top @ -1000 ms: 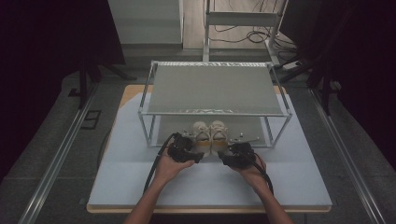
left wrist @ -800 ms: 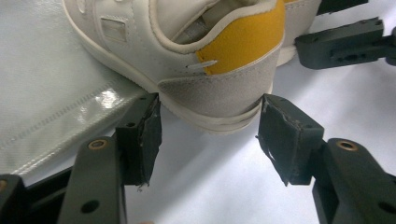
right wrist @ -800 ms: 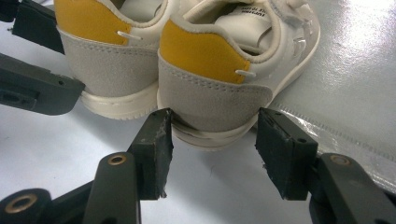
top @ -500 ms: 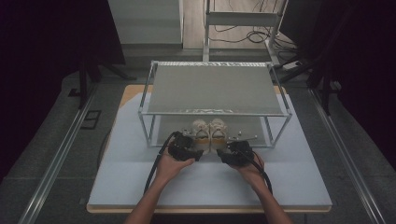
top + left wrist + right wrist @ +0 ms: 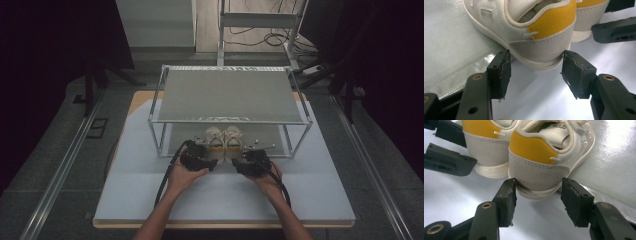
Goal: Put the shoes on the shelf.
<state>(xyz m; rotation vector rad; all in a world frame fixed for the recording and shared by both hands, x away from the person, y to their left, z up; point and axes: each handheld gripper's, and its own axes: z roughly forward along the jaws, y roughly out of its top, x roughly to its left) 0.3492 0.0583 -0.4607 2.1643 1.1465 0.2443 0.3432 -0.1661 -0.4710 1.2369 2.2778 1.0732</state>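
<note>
Two small white sneakers with yellow heel tabs sit side by side on the lower level of a metal-frame rack (image 5: 231,94), heels toward me, toes pointing away under the shelf. Left sneaker (image 5: 529,30) lies dead ahead of my left gripper (image 5: 536,72); its long axis runs straight out from the jaws, heel nearest. Jaws stand on either side of the grey heel counter, tips right at the sole edge, pads not clearly pressing: I read it as released, nothing grasped. Right sneaker (image 5: 549,157) sits the same way in front of my right gripper (image 5: 539,195), heel between the pads w/ a gap showing on the right-hand pad, so released too. In the high view the pair (image 5: 224,139) rests at the front edge of the rack's bottom tier, on the pale table mat (image 5: 320,200), each hand about equally near its own shoe. Next move, I judge: close on both heels & draw straight back along the shoes' length.
</note>
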